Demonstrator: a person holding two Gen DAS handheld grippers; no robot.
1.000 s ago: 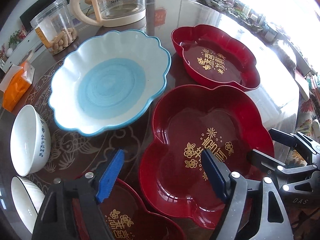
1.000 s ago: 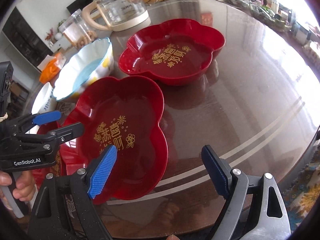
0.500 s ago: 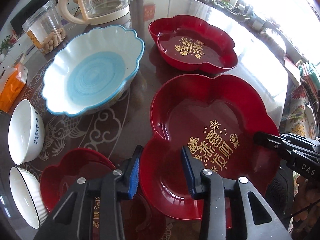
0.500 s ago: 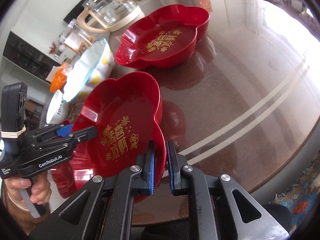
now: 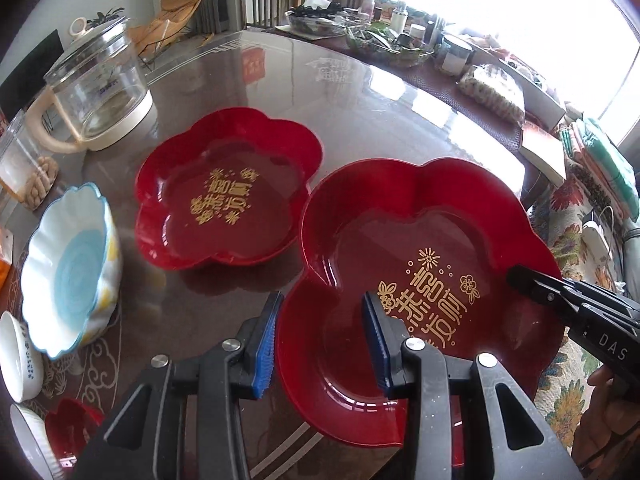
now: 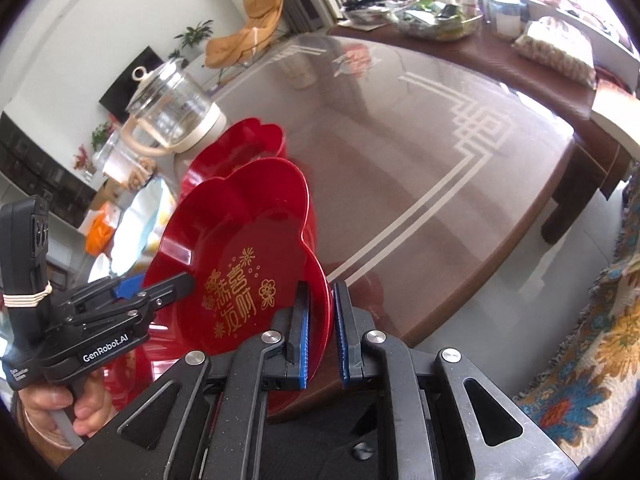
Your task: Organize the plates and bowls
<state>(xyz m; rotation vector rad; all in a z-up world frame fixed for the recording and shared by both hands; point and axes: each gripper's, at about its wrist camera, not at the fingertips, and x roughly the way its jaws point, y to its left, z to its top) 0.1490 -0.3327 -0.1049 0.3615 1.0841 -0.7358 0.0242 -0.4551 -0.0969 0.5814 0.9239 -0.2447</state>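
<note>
A red flower-shaped plate with gold writing is lifted off the table and tilted. My left gripper is shut on its left rim, one finger inside, one outside. My right gripper is shut on its right rim; the plate fills that view's centre. A second red plate lies flat on the table beyond it. A white and blue scalloped bowl sits at the left. Two small white bowls and a small red dish lie at the lower left.
A glass kettle and a clear jar stand at the far left of the glass-topped round table. Jars, trays and boxes crowd a side table at the back. The table edge runs at the right, with floor and rug beyond.
Both grippers closed on opposite rims of the near red plate, then lifted it off the table and tilted it. The view has swung toward the far red plate.
</note>
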